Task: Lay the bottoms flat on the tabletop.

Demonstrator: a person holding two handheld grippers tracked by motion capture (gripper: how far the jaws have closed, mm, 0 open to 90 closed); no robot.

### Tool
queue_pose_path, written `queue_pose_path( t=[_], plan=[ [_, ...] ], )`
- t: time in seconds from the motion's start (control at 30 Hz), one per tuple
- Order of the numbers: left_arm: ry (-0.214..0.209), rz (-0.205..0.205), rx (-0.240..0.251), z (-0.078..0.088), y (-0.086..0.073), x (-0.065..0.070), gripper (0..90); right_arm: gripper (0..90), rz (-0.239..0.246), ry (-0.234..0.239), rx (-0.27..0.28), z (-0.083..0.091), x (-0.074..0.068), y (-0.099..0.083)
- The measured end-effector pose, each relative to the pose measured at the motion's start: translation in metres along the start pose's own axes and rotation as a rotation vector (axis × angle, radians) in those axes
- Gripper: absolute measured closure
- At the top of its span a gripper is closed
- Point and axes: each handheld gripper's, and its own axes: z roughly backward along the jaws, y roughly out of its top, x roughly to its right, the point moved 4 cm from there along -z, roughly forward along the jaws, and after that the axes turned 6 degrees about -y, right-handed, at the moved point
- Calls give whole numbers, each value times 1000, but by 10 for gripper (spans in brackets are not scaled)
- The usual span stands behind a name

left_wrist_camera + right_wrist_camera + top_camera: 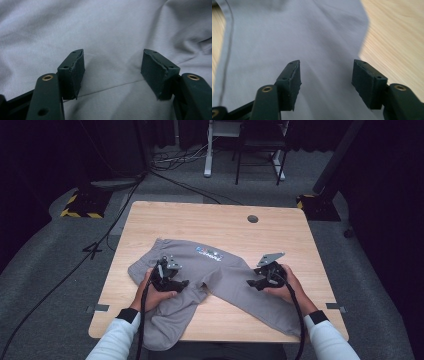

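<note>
A pair of grey trousers (215,272) lies spread on the wooden table (210,222), waistband toward the far side with a small coloured print (209,253) on it, legs running toward the person. My left gripper (184,283) hovers over the left leg, jaws open, and in the left gripper view grey cloth (110,37) with a thin seam lies under the empty gap. My right gripper (251,283) stands open over the right leg; in the right gripper view the grey leg (294,37) runs beneath the jaws with bare wood (397,37) at the right.
A round cable hole (252,218) sits near the table's far edge. The left trouser leg hangs over the near edge. Beyond the table are a grey carpet, cables, yellow-black stand bases (82,206) and white desk legs (208,150).
</note>
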Motion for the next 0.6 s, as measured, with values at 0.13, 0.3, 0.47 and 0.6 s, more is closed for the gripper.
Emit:
queue_pose_path(
  t=[0.13,0.3,0.47,0.6],
  plan=[
    [-20,13,21,-1,-1,-5,390,423,23,3,-22,-12,-8,5],
    [-10,20,36,-2,2,-11,459,739,25,24,-20,-8,-13,3],
    [5,43,59,-8,8,-22,501,867,37,48,-13,3,-21,-10],
    [17,56,69,-14,16,-31,500,874,82,102,-40,19,-35,-26]
  ],
)
